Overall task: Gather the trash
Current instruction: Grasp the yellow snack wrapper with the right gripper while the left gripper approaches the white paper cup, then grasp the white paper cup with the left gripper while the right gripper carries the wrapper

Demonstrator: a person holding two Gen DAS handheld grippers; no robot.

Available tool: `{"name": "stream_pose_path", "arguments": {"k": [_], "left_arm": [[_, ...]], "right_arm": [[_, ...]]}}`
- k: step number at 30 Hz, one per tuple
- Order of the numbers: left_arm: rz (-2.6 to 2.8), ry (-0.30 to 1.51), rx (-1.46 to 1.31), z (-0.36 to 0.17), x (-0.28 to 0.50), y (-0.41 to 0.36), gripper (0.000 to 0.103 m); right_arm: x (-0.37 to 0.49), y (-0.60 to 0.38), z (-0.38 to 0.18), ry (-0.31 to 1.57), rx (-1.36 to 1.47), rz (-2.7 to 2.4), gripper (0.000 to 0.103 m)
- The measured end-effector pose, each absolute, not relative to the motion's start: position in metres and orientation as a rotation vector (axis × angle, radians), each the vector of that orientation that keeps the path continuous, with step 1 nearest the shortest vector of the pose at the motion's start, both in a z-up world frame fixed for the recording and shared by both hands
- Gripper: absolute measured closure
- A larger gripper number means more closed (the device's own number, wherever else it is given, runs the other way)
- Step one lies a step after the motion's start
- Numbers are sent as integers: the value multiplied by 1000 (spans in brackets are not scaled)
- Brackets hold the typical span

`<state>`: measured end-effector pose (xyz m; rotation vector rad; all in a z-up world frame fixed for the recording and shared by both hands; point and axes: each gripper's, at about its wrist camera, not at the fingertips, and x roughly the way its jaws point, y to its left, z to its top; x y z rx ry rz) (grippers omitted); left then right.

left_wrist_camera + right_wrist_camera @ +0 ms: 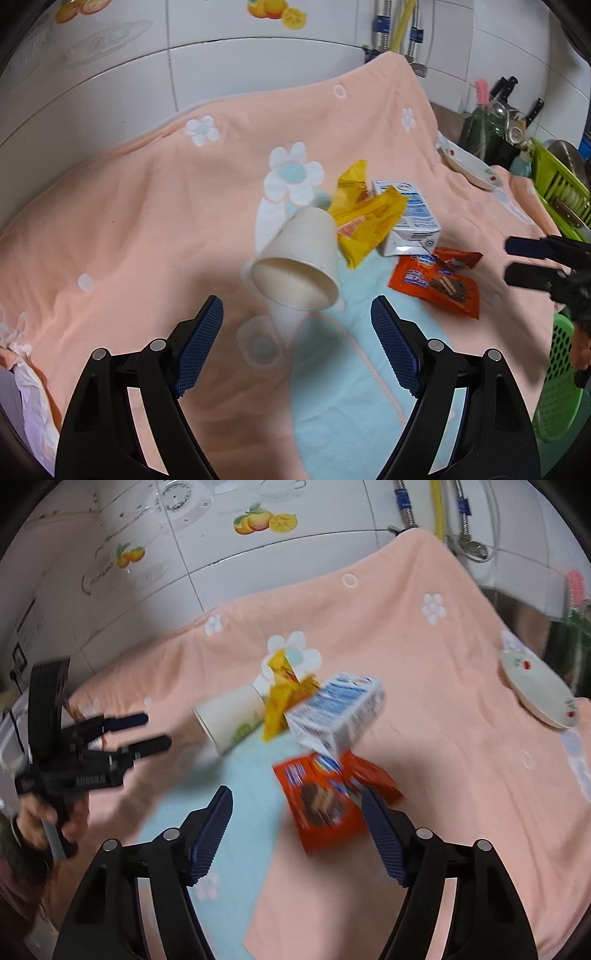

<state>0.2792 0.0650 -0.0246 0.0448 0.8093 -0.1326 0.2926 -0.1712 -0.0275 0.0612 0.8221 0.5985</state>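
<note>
My left gripper (295, 339) hovers with jaws wide and empty before the tipped paper cup (299, 262); my right gripper (295, 834), jaws apart and gripping nothing, frames the orange wrapper (321, 805). The trash sits mid-worktop on a peach towel (147, 221), bunched for easy picking.

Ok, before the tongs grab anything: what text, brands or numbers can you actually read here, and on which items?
None reads clearly.
Yellow wrapper: red band with lettering, too blurred to read.
Blue and white carton: small print and a logo, too small to read.
Orange wafer packet: blue and white brand mark, illegible.
Paper cup: no text visible.
Wall tile: cursive lettering beside fruit decals, not readable.
</note>
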Motion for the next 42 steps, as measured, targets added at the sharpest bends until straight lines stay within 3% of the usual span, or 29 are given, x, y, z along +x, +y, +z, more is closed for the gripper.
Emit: {"name": "stream_pose_path", "arguments": {"k": [15,24,28,42], "left_arm": [[-152,808,42,-28,290,72,22],[-163,812,88,-30,311,65,15],[-175,821,115,-32,322,58,13],[-194,918,133,-61,362,47,14]], "right_arm": [[374,-112,-35,897,215,596,51],[397,-110,-50,937,292,575,79],[396,-114,-48,919,296,568,85],[359,-150,-10,804,294,593,85]]}}
